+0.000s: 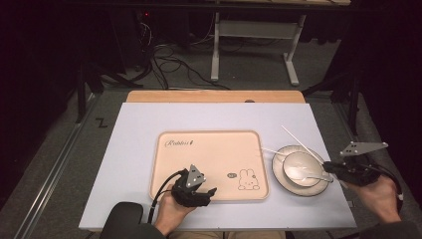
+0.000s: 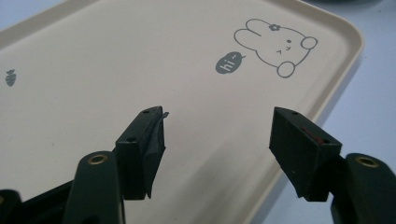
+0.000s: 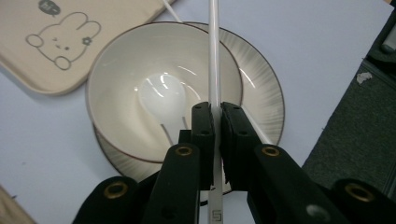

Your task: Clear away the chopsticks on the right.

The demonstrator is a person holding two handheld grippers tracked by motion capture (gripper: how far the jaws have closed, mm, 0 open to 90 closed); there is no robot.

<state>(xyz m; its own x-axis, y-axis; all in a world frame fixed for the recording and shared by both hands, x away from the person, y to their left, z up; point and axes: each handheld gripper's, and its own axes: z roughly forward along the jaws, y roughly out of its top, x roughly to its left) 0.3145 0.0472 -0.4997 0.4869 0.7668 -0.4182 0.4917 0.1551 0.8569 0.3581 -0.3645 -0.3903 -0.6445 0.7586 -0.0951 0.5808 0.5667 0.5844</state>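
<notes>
On the tabletop (image 1: pixel 139 124), a beige tray (image 1: pixel 209 142) lies at centre with a bowl (image 1: pixel 302 167) on a plate (image 1: pixel 278 177) at its 3 o'clock side.

Over the tray's 6 o'clock edge hovers the left hand-held gripper (image 2: pixel 217 140), jaws spread wide apart with nothing between them; the tray's rabbit drawing (image 2: pixel 275 44) and small "hi" bubble (image 2: pixel 229 64) lie just beyond the tips. At the plate's 3 o'clock side, the right hand-held gripper (image 3: pixel 217 135) is clamped tight on a thin white chopstick (image 3: pixel 214 56), which runs across the bowl's rim toward 12 o'clock in the right gripper view. A white spoon (image 3: pixel 163 95) rests inside the bowl. A second chopstick (image 1: pixel 273 151) lies at the plate's 10 o'clock edge, pointing toward the tray.
</notes>
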